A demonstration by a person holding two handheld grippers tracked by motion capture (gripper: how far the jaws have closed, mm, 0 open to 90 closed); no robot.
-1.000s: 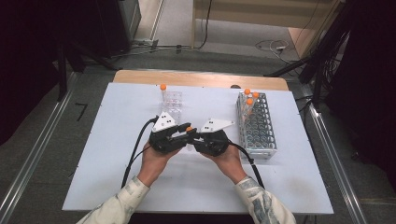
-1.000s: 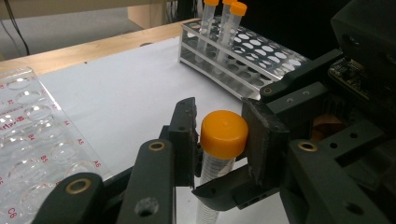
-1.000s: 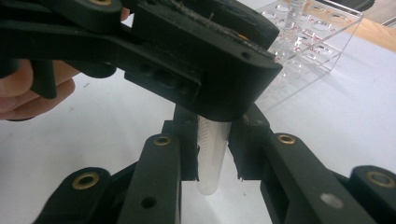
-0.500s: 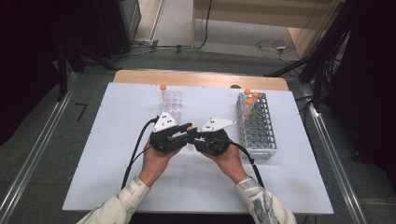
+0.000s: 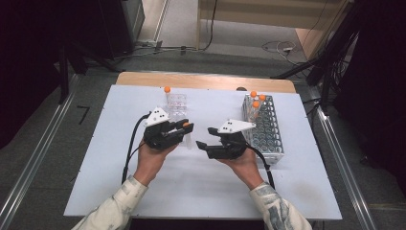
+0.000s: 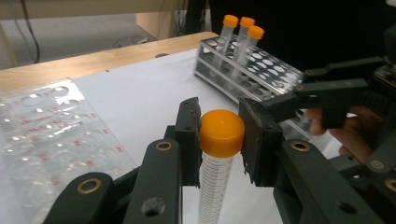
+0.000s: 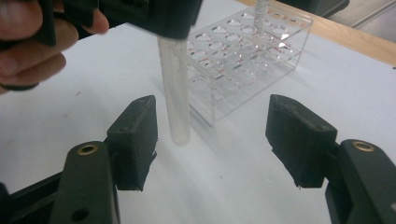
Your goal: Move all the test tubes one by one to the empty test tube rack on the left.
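A clear tube with an orange cap [image 6: 221, 132] hangs upright, and my left gripper [image 6: 219, 140] is shut on the cap. In the high view the left gripper [image 5: 186, 127] holds this tube [image 5: 188, 139] left of the table's centre, above the white sheet. My right gripper [image 5: 206, 137] is a little to the right of it, open and apart from the tube. In the right gripper view the tube's body [image 7: 175, 93] hangs between and beyond the wide open right gripper [image 7: 217, 140], its round bottom just above the table.
A tube rack [image 5: 265, 127] stands at the right with three orange-capped tubes [image 5: 256, 98] in its far end. A clear plastic rack [image 5: 176, 103] with one capped tube [image 5: 167, 89] stands at the back centre. The white sheet [image 5: 201, 187] covers the table.
The two grippers were close together at the centre; now they are apart. The right gripper has drawn back to the right and stands open, while the left keeps the tube.
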